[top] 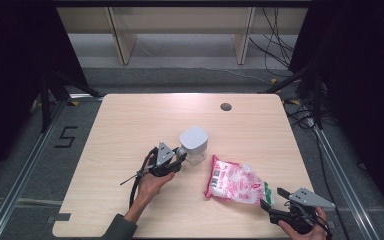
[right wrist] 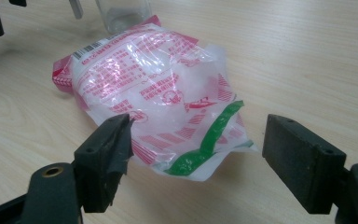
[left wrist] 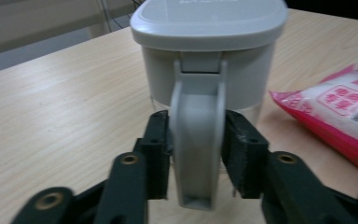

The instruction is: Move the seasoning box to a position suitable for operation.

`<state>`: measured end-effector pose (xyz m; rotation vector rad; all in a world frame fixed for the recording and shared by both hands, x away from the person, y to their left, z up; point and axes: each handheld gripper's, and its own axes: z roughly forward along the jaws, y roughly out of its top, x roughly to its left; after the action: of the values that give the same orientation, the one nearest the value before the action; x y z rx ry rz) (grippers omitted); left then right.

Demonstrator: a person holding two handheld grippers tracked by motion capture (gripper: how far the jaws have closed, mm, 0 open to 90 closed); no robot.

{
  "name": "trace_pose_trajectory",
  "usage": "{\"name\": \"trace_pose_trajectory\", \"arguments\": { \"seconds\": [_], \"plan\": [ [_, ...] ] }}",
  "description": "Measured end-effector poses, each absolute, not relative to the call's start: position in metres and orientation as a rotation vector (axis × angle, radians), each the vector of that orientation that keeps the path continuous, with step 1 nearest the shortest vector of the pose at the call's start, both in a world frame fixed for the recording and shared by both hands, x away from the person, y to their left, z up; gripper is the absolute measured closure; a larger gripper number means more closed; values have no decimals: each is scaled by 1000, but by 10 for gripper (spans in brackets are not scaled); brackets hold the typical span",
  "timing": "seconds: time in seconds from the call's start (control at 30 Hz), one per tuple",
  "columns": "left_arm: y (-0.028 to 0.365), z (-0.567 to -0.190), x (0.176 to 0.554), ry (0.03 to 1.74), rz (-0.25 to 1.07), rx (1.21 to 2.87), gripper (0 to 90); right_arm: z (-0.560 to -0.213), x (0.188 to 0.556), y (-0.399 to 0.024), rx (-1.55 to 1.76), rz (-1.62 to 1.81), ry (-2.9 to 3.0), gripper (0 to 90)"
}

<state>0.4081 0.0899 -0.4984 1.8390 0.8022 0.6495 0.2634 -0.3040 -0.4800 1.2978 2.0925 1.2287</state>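
Note:
A clear jar with a grey lid (top: pixel 194 144) stands near the middle of the wooden table (top: pixel 140 115). Its grey handle (left wrist: pixel 197 140) hangs down the side facing me. My left gripper (top: pixel 180 157) has come in from the left, and both black pads (left wrist: pixel 156 154) press against that handle. A pink and white plastic bag (top: pixel 235 181) with a green stripe lies flat to the right of the jar. At the table's front right corner my right gripper (top: pixel 272 197) stands open, its jaws wide apart just short of the bag's near end (right wrist: pixel 200 154).
A round cable hole (top: pixel 225 106) sits near the table's far edge. Beyond the table are wooden shelf legs (top: pixel 122 40) and loose cables (top: pixel 280 50) on the floor. The jar's glass base (right wrist: pixel 123 14) stands just behind the bag in the right gripper view.

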Motion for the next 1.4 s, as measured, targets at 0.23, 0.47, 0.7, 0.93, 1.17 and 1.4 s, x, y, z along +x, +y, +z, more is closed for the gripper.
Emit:
{"name": "trace_pose_trajectory", "arguments": {
  "seconds": [0.23,0.47,0.7,0.93,1.17,1.4],
  "plan": [
    [106,-501,416,829,720,1808,682,-480,264,-305,1297,1221,2101,247],
    [105,-504,418,940,756,1793,697,-481,265,-303,1286,1225,2099,247],
    [110,-507,421,949,707,1747,711,-481,266,-305,1240,1216,2107,248],
    [123,-510,411,896,646,1727,711,-482,268,-304,1225,1222,2118,248],
    [126,-511,398,865,649,1744,711,-481,266,-304,1243,1227,2121,249],
    [125,-511,395,843,641,1746,711,-481,266,-303,1231,1229,2129,250]
  ]
}}
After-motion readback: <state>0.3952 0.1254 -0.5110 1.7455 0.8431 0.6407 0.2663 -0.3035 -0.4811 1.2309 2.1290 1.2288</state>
